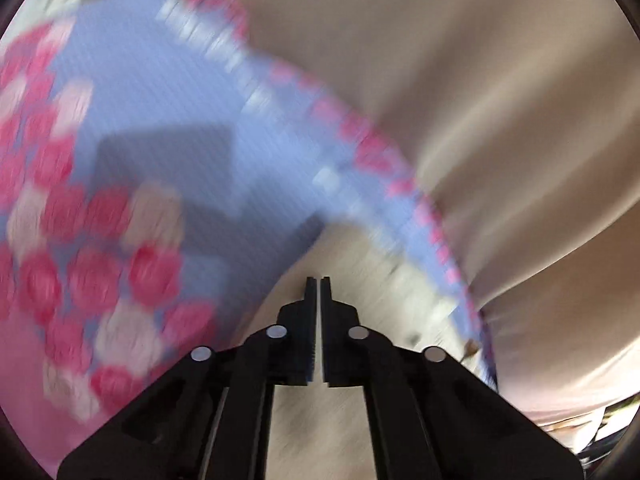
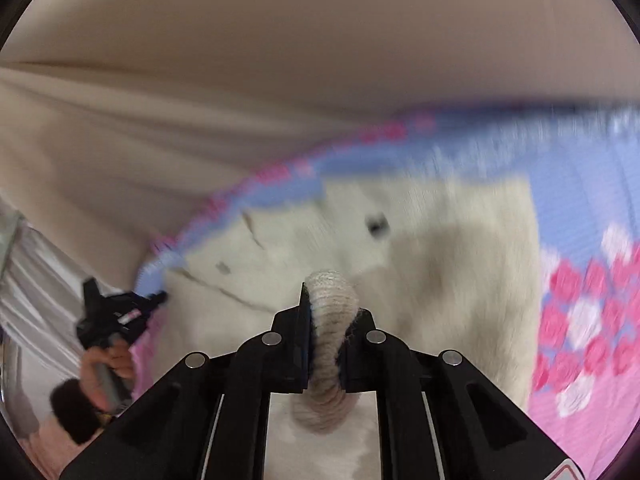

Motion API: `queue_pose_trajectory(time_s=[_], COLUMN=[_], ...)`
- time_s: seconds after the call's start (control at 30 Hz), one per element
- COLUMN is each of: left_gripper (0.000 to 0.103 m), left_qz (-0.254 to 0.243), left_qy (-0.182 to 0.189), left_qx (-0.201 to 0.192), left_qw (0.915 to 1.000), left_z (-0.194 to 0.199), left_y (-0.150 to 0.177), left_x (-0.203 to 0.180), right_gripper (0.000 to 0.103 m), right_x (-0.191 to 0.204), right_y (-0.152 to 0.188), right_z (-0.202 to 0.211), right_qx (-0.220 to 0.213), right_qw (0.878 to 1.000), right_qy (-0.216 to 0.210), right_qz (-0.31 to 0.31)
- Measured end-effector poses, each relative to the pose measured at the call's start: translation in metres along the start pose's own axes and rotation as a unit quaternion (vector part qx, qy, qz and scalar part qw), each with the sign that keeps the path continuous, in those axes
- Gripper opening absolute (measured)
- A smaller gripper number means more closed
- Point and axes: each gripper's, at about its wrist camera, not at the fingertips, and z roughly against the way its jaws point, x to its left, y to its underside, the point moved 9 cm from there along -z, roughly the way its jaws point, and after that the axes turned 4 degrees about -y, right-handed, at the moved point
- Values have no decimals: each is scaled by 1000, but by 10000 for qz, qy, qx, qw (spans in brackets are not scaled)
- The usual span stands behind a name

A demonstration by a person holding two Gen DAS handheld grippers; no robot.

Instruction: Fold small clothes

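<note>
A cream knit garment (image 2: 440,248) lies spread on a blue and pink flowered blanket (image 2: 580,208). My right gripper (image 2: 332,296) is shut on a ribbed cream edge (image 2: 328,360) of that garment, which bulges up between the fingers. In the left wrist view, my left gripper (image 1: 319,280) is shut with nothing between its fingers, hovering over the blurred cream garment (image 1: 352,252) near the blanket (image 1: 160,120). The right wrist view shows the left gripper (image 2: 160,297) at the garment's far left corner; whether it touches the cloth is unclear.
Beige draped cloth (image 2: 280,40) fills the background behind the blanket, also seen as beige cloth (image 1: 440,60). A hand (image 2: 108,364) with a dark fuzzy cuff holds the left gripper's handle. Pale grey fabric (image 2: 36,280) hangs at the far left.
</note>
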Motion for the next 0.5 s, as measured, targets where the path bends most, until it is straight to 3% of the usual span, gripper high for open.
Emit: queue_pose_trajectory(time_s=[0.07,0.13,0.2,0.23,0.3,0.33,0.37,0.43,0.47,0.5], left_gripper=[0,0,0,4,29,61,78,78,71,61], left_qz=[-126,-95,-6,62,34,-45,-104,-324,-409,-508], left_qy=[40,-47,-280,-218,-77,-219,-388,-549,-554,-534], left_qx=[-285,-169,115,180,208,188,137,125,204,325], left_qw=[9995,9998,9995,9996,9997,9996,9991,9979,9974,9968], left_z=[4,-8,-21,-21,-19,-16,-12,-19,-26,-34], left_y=[-11,-10,-6,-3,-2,0,2,5,9,14], left_x=[-9,-8,-3,-4,-10,-10,-8,-9,-8,-8], right_gripper=[10,14,14,19,24,33,36,39,39,25], right_x=[-12,-51,-94,-97,-92,-92,-92,-95,-96,-94], right_y=[-9,9,45,51,47,46,45,45,47,47], right_z=[9,-20,-48,-49,-38,-34,-34,-42,-49,-56], right_qx=[-245,332,1204,1204,817,757,734,846,1002,1105], right_qw=[9994,9954,9820,9824,9886,9895,9899,9887,9872,9864], right_qy=[211,890,1451,1418,1237,1168,1113,1109,1138,1161], right_qz=[75,153,-107,-148,-270,-382,-478,-544,-505,-361])
